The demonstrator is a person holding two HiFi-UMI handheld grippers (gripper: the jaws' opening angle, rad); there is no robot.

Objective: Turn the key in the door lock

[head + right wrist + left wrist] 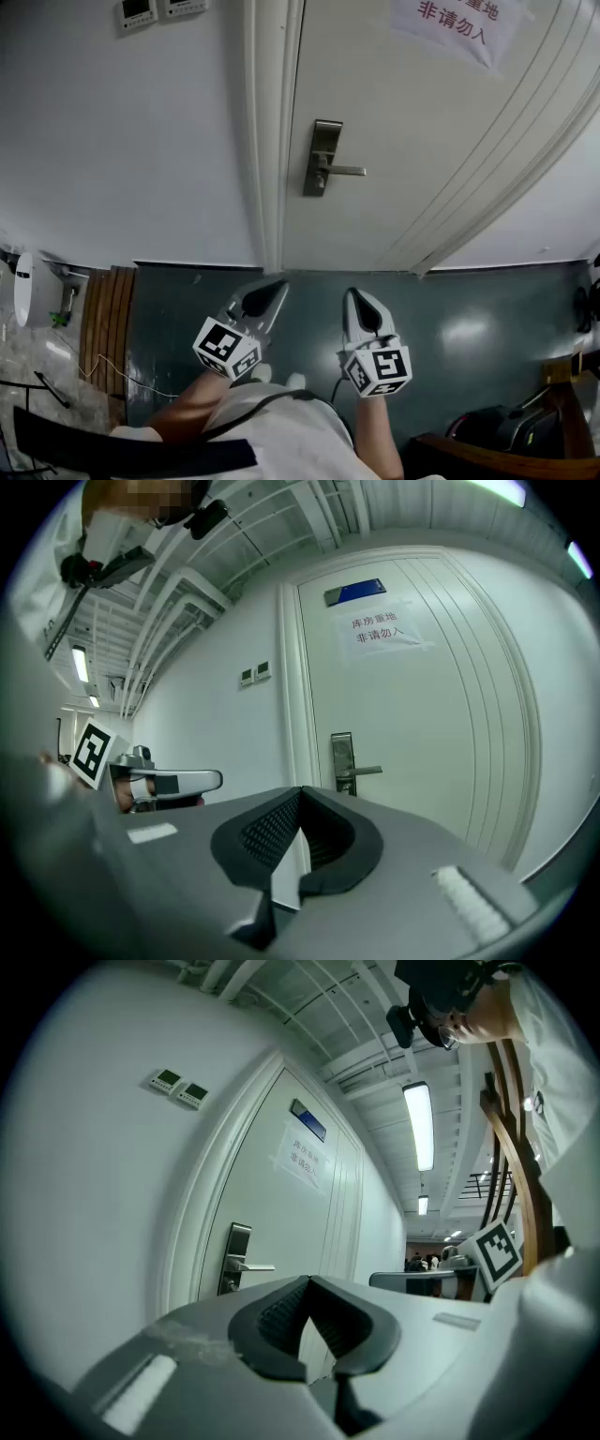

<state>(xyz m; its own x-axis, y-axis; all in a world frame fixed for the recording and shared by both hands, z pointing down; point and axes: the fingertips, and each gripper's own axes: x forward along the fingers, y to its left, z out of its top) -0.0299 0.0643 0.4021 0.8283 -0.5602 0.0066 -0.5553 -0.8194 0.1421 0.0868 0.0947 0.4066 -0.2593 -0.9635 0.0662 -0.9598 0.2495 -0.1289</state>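
Note:
The white door point(403, 141) is closed, and its metal lock plate point(323, 155) has a lever handle point(345, 171) that points right. I make out no key in any view. My left gripper point(272, 289) and right gripper point(359, 298) are held side by side low over the floor, well short of the door, both shut and empty. In the left gripper view the left gripper point(307, 1283) faces the lock plate point(234, 1258) from a distance. The right gripper point(300, 792) likewise faces the lock plate point(343, 761), with the lever handle point(366, 772) beyond its tips.
A paper sign point(455, 23) hangs on the door. Two wall controllers point(159, 9) sit left of the door frame point(272, 141). A wooden strip point(105, 323) and a white device point(28, 289) lie at the left, and a black bag point(506, 427) at the right.

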